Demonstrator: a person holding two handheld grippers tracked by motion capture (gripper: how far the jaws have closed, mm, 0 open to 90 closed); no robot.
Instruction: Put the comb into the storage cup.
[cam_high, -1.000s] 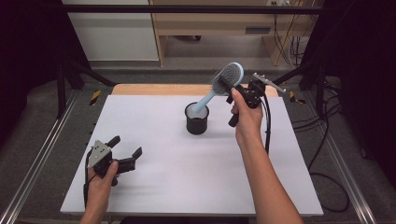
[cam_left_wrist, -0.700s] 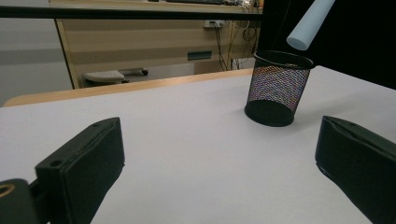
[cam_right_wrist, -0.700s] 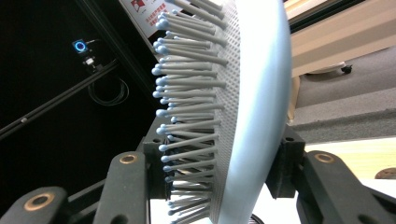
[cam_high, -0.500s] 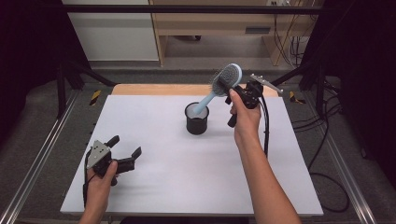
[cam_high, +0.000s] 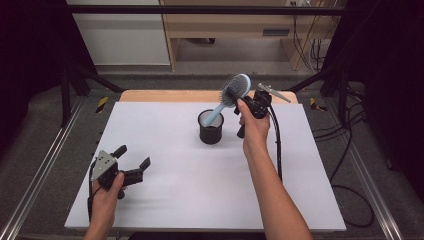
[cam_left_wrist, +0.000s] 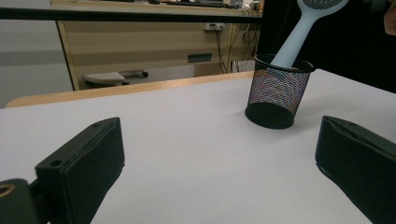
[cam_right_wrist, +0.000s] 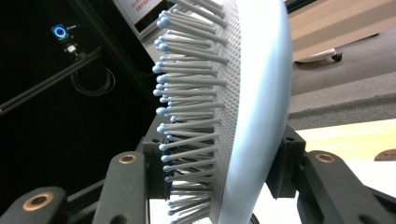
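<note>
A pale blue hairbrush with grey bristles slants over a black mesh cup at the middle back of the white tabletop. Its handle end dips inside the cup's rim. My right gripper is shut on the brush head. In the right gripper view the jaws press the bristle side and the smooth back of the hairbrush. My left gripper rests low at the front left, open and holding nothing. In the left gripper view the mesh cup and brush handle stand beyond my left gripper.
A black cable trails from the right gripper along the forearm. Metal frame rails run down both sides of the table. A wooden strip edges the far side, with a wooden bench and cables on the floor behind.
The right hand has come down and slightly left with the brush, bringing its handle lower into the cup. The left gripper has stayed where it was.
</note>
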